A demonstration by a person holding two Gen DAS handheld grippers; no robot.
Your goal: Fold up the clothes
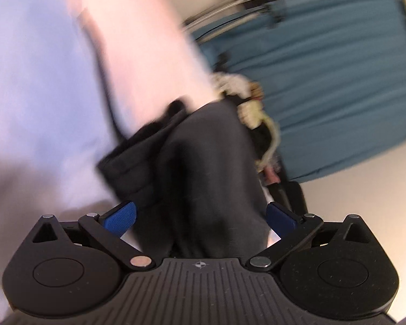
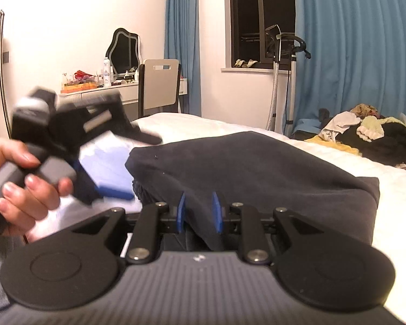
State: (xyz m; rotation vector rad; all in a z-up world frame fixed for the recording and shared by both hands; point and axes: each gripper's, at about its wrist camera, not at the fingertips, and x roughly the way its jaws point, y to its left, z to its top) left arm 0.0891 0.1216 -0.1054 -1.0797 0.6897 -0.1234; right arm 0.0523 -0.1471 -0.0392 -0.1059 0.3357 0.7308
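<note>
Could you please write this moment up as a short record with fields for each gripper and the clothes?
left gripper: open, dark garment lying between its fingers, not pinched
right gripper: shut on dark garment
dark garment: bunched on the bed
bed: white cover
pile of clothes: unfolded, at the bed's far side
left hand: around the left gripper's handle

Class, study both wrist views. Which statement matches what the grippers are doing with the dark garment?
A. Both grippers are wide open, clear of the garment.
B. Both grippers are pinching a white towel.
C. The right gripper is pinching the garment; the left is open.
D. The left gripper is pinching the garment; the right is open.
C: the right gripper has its jaws closed on a fold of the dark garment, while the left gripper has its jaws spread wide.
</note>
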